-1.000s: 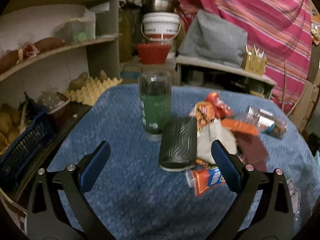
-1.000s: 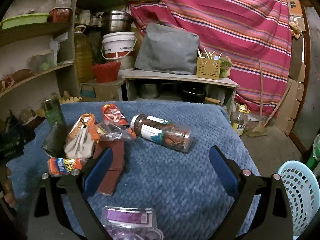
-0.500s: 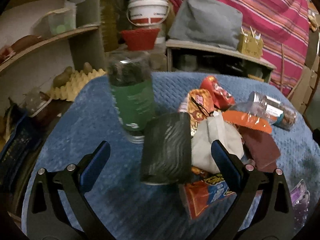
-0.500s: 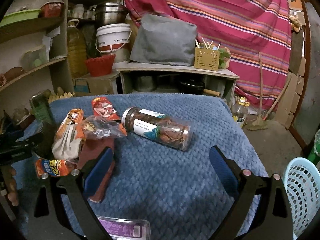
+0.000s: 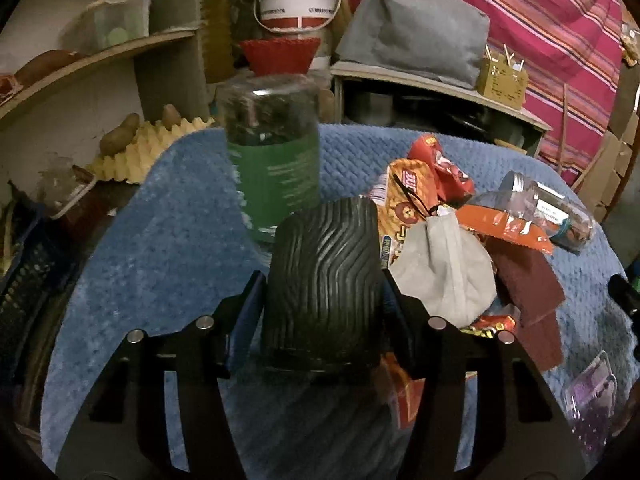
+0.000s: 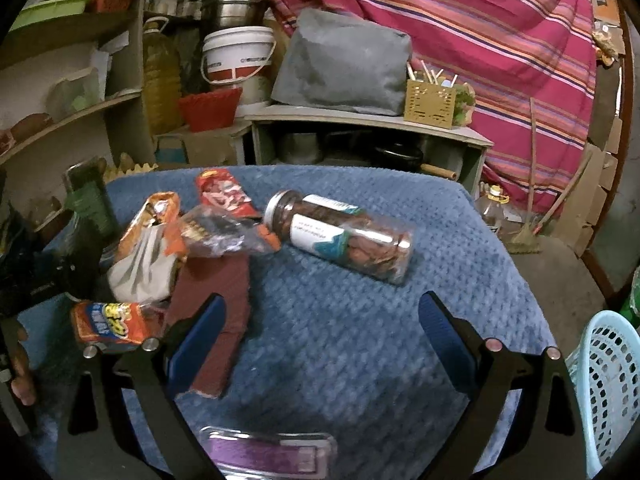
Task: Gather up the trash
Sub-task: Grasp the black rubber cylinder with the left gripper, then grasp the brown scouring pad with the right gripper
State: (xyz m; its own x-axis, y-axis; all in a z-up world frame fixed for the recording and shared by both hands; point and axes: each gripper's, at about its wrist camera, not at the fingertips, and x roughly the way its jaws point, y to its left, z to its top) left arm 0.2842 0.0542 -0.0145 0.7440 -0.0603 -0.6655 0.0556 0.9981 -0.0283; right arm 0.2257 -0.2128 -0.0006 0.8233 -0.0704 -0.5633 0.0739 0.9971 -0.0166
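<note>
My left gripper [image 5: 322,280] is shut on a black ribbed cup [image 5: 322,276] lying on its side on the blue cloth [image 5: 168,256]. A pile of orange and red snack wrappers [image 5: 416,196], a grey mask [image 5: 448,272] and a maroon cloth [image 5: 528,284] lies just right of it. My right gripper [image 6: 320,320] is open and empty above the cloth. In its view the wrappers [image 6: 156,232] lie to the left, and a clear jar [image 6: 344,236] lies on its side ahead. A purple plastic pack [image 6: 268,452] lies under it.
A tall green-labelled jar [image 5: 274,152] stands upright behind the black cup. A light blue slotted basket [image 6: 604,380] stands on the floor at the right. Shelves [image 5: 92,60] with potatoes and egg trays stand to the left. A low shelf [image 6: 360,120] is behind the table.
My left gripper moved forward and closed its jaws on the black cup. My right gripper shifted slightly forward and stayed open.
</note>
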